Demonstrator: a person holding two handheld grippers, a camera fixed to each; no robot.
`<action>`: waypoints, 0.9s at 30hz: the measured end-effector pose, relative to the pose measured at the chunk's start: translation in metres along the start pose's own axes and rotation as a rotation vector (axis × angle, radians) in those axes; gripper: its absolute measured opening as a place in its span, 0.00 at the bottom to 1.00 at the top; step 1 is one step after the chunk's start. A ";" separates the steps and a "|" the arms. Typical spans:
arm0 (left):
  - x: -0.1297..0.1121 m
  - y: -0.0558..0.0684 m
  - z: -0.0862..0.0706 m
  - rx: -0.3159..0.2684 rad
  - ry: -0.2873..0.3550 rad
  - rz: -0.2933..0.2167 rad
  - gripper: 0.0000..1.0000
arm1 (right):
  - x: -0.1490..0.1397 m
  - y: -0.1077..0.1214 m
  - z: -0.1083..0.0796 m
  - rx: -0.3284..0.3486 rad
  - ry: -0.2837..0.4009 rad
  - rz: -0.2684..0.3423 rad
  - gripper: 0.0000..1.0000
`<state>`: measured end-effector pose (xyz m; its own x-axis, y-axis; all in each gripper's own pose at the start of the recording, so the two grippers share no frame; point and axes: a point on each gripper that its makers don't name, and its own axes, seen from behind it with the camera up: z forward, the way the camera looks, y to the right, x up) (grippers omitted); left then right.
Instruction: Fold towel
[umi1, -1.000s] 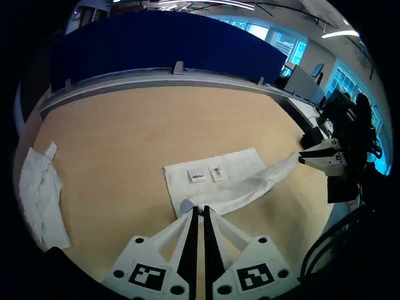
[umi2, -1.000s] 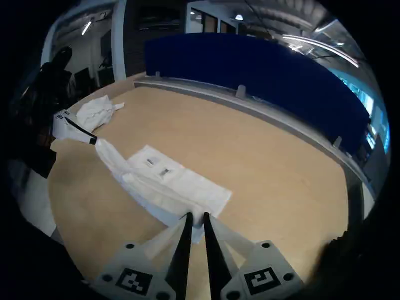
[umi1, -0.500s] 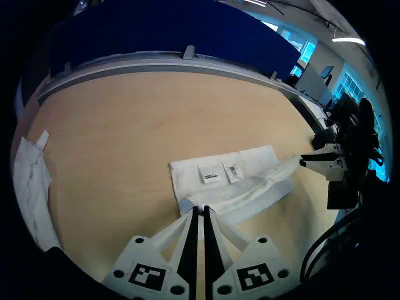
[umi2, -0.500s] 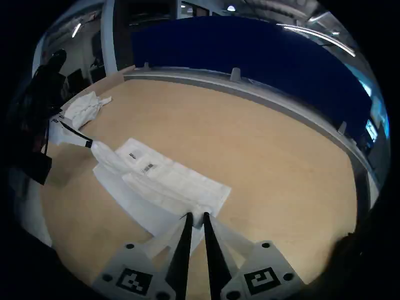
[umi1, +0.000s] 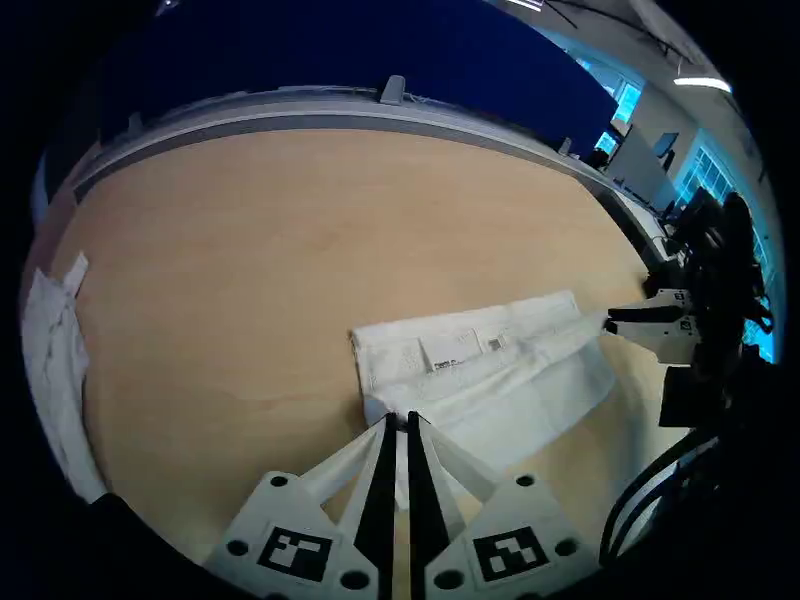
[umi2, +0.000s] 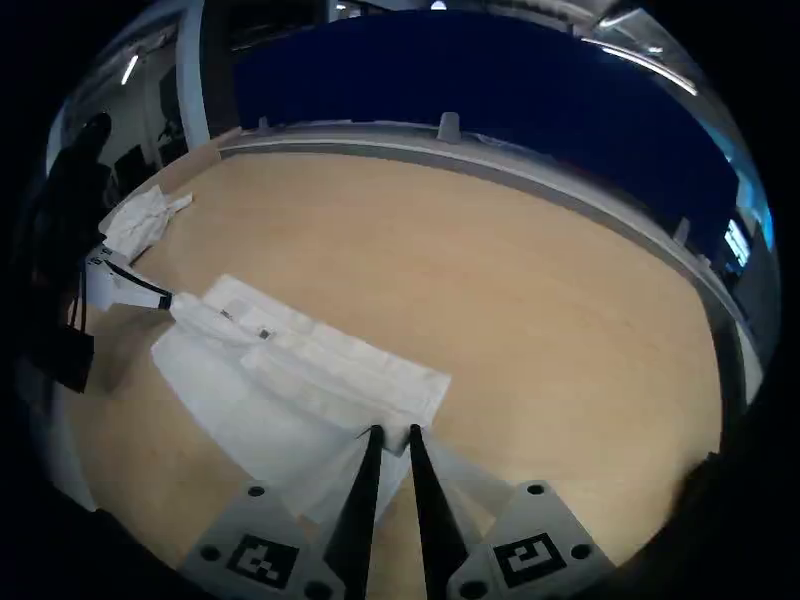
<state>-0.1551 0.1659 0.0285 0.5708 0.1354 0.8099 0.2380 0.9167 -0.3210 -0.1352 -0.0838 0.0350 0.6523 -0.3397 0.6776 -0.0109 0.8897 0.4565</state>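
Left gripper view: pinches a near corner of the white rectangular cloth towel (umi1: 480, 370) in the left gripper (umi1: 397, 425), tongs narrow with fabric between them. Shows the towel lying on the light wooden tabletop (umi1: 300, 230), its near edge raised and stretched across to the right gripper (umi1: 612, 322).

Reads as mid-fold. Calls next for bringing both corners forward together and laying them evenly on the far edge.

Right gripper view: clamps the opposite corner, tongs narrow on cloth, the flap sagging between the grippers. Buries the exact grip points under fabric. Leaves a crumpled white cloth (umi2: 140, 220) at the far table edge hard to make out.
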 end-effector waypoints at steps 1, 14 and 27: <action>0.000 -0.001 0.002 0.003 0.000 -0.001 0.07 | 0.000 0.000 0.002 -0.003 -0.001 0.003 0.21; 0.006 -0.011 0.012 0.047 -0.005 0.015 0.08 | -0.003 0.007 0.015 -0.053 -0.014 -0.010 0.33; 0.024 -0.028 0.011 0.109 0.024 0.039 0.29 | 0.011 0.019 0.016 -0.103 0.003 0.005 0.54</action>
<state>-0.1569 0.1477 0.0622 0.5971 0.1635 0.7853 0.1296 0.9465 -0.2955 -0.1405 -0.0754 0.0607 0.6544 -0.3343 0.6782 0.0637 0.9181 0.3912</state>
